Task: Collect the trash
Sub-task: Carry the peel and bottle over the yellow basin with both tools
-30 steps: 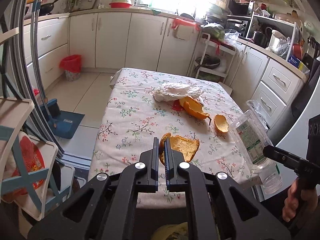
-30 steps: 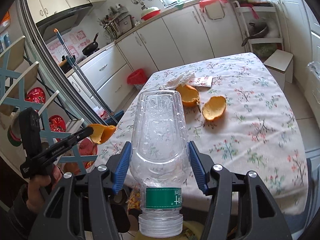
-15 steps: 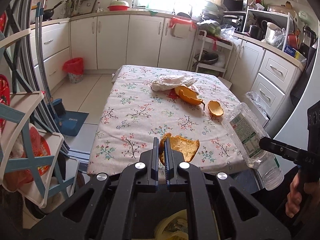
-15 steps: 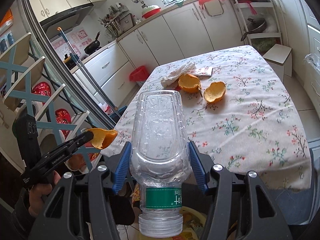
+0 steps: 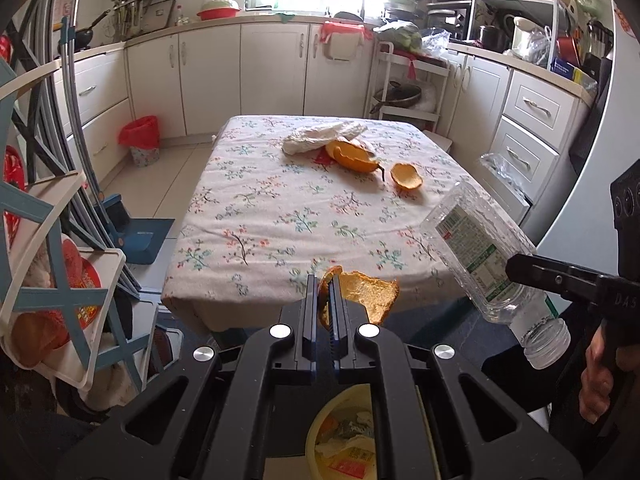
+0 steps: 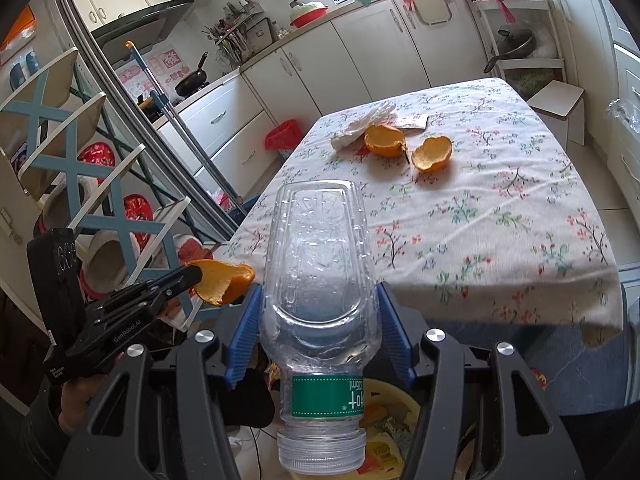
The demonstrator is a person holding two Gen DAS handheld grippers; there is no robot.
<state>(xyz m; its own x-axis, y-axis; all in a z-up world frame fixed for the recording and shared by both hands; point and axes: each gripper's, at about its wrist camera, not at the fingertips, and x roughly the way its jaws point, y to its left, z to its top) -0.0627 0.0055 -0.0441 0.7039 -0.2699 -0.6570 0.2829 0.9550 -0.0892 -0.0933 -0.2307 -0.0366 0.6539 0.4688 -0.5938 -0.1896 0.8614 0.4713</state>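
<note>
Left gripper (image 5: 325, 300): jaws pinched narrow on a torn orange peel piece (image 5: 366, 294), held off the near edge of the floral-clothed bench (image 5: 280, 216). Right gripper (image 6: 318, 322): jaws clamped around a clear empty plastic bottle (image 6: 320, 280), neck down. Yellow trash bin (image 5: 316, 436) at 6 o'clock below both. Risks:
- thin peel tearing free, missing the rim
- smooth bottle sliding out early
- both pieces colliding if released together

Both views are taken from the near table (image 5: 248, 248) edge, angled downward; the far cabinets (image 6: 360, 56) are shared.
</note>
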